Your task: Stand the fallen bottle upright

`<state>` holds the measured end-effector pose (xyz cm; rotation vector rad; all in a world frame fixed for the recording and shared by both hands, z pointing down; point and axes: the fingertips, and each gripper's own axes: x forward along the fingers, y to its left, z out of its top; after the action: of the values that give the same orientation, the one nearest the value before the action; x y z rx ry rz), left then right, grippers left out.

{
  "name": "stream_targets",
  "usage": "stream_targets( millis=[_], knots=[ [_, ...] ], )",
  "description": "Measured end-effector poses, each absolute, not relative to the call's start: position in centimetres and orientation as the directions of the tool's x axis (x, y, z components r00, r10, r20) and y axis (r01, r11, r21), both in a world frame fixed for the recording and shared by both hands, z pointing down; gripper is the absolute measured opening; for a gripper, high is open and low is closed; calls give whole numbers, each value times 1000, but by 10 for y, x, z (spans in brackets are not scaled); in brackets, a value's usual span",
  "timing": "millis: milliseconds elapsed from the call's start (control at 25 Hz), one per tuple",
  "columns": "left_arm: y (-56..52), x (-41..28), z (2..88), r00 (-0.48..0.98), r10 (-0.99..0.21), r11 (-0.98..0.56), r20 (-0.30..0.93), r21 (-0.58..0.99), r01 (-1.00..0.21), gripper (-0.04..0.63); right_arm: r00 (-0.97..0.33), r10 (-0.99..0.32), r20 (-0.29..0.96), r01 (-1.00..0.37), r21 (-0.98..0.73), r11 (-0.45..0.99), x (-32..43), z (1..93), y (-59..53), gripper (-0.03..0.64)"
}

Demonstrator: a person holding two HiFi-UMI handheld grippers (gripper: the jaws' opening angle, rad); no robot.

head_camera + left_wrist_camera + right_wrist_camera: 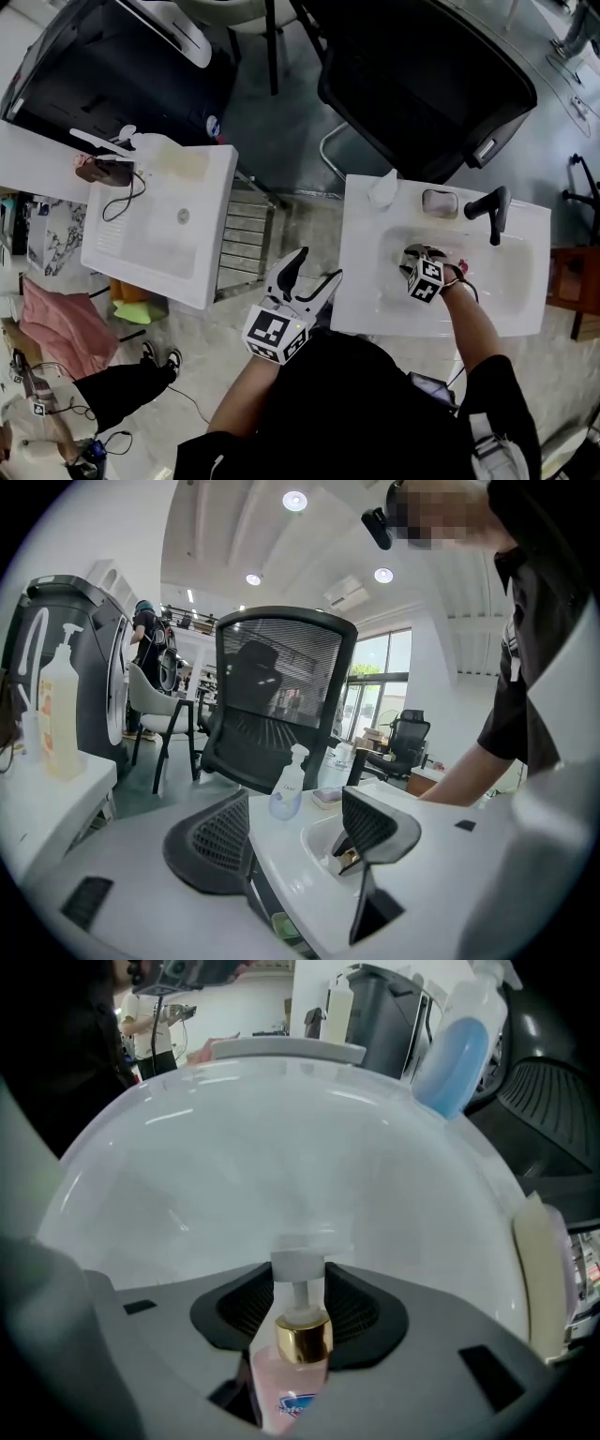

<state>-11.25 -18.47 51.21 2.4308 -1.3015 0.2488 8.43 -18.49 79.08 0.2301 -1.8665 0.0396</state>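
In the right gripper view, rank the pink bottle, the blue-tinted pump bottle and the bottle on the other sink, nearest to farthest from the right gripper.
1. pink bottle, between the jaws of the right gripper, low centre.
2. blue-tinted pump bottle, upright, upper right.
3. bottle on the other sink, far back, top centre.

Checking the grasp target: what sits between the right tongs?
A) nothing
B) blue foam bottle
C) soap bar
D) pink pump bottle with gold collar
D: the right gripper view shows the pink pump bottle, gold-collared, between the right tongs.
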Motion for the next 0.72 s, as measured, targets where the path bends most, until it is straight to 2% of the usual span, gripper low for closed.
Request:
stream_targets(
  millis=[200,720],
  knots=[
    [-182,-99,512,582,-749,-525,317,251,-813,323,-402,-235,885,-202,165,965,62,757,-175,184],
    [-176,-57,498,645,-712,-596,279,246,-765,324,-534,-415,737,-364,242,899,79,675,-178,184]
  ],
)
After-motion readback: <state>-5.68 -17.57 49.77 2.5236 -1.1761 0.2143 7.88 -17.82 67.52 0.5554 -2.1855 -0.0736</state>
